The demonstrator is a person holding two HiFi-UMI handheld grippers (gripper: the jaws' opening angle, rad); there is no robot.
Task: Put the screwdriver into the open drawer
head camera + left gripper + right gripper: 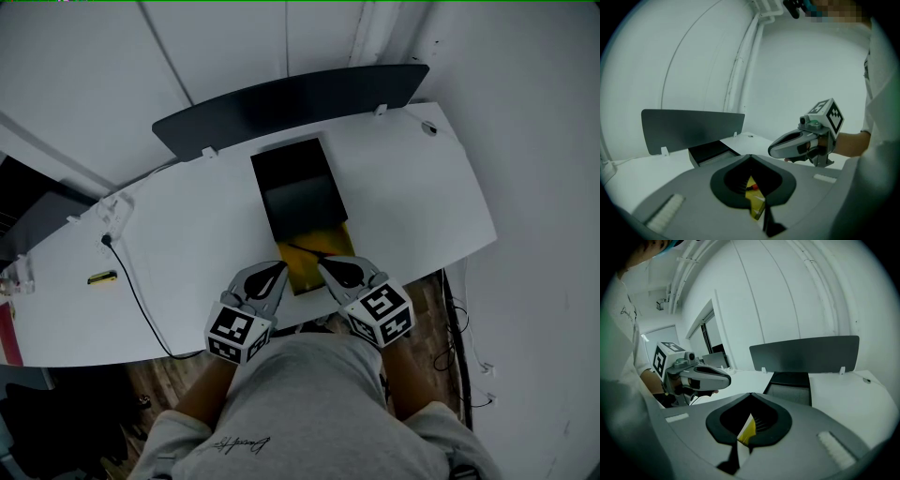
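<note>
A thin dark screwdriver [307,251] lies across a yellow pad [319,267] at the desk's front edge. Behind the pad stands a black box with its drawer [302,208] pulled out toward me. My left gripper [279,271] sits at the pad's left edge and my right gripper [324,266] at its right edge, tips pointing inward. Both are shut with nothing held. In the left gripper view the closed jaws frame the yellow pad [757,204] and a red-orange bit [751,187], with the right gripper [801,143] beyond. The right gripper view shows the left gripper [701,376] and the drawer [787,391].
A dark curved panel [291,103] stands along the white desk's [412,206] back edge. A black cable [141,291] and a small yellow-black item [101,277] lie at the left. Wooden floor and cables show below the front edge.
</note>
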